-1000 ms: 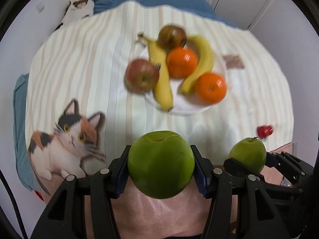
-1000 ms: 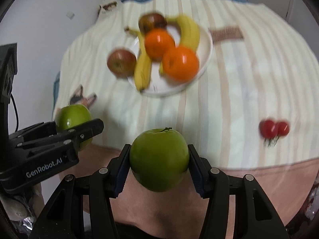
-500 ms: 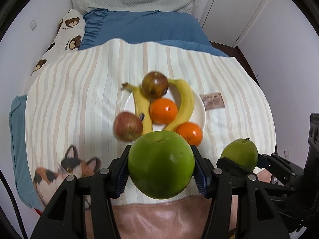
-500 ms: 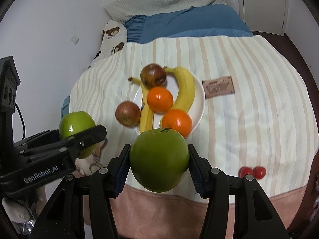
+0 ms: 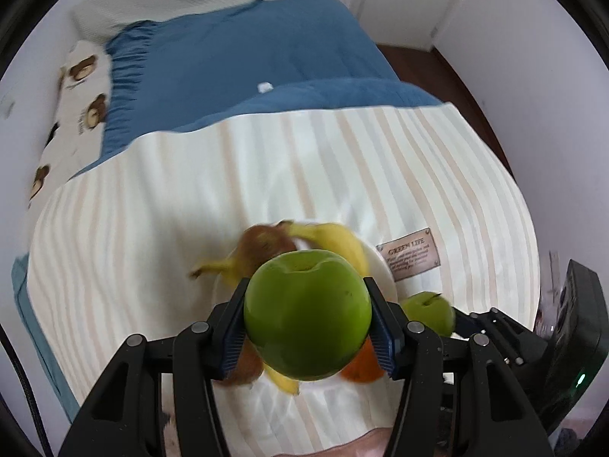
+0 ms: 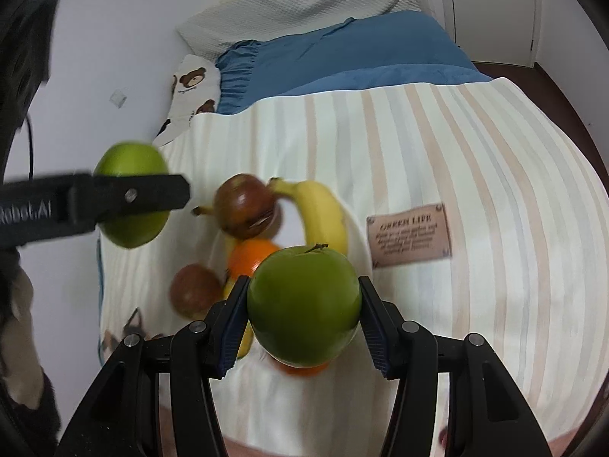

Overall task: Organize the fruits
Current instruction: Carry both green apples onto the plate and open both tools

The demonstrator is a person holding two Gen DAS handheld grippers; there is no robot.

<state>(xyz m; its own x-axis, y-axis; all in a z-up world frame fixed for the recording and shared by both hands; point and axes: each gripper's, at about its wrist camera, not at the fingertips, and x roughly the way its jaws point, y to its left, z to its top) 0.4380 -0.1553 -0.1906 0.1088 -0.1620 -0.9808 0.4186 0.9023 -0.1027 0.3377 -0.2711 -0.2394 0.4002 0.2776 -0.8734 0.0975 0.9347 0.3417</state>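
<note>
My left gripper [image 5: 307, 316] is shut on a green apple [image 5: 307, 314], held in the air above the white plate [image 5: 384, 278]. My right gripper [image 6: 303, 308] is shut on a second green apple [image 6: 304, 304], also above the plate [image 6: 359, 243]. The plate holds bananas [image 6: 323, 213], oranges [image 6: 249, 257] and a dark red apple [image 6: 245, 205]. Another red apple [image 6: 194, 291] lies on the blanket left of the plate. The right apple shows in the left wrist view [image 5: 428, 310]; the left apple shows in the right wrist view [image 6: 131, 169].
The plate sits on a striped cream blanket [image 6: 475, 190] with a sewn label [image 6: 409, 234] to its right. Blue bedding [image 5: 236, 64], a white pillow [image 6: 304, 11] and a bear-print cushion [image 6: 192, 83] lie beyond. White walls close in on both sides.
Both grippers, each still holding its apple, have risen and moved forward over the plate. The plate's fruit now sits partly behind the apples, and the far bedding fills more of the views.
</note>
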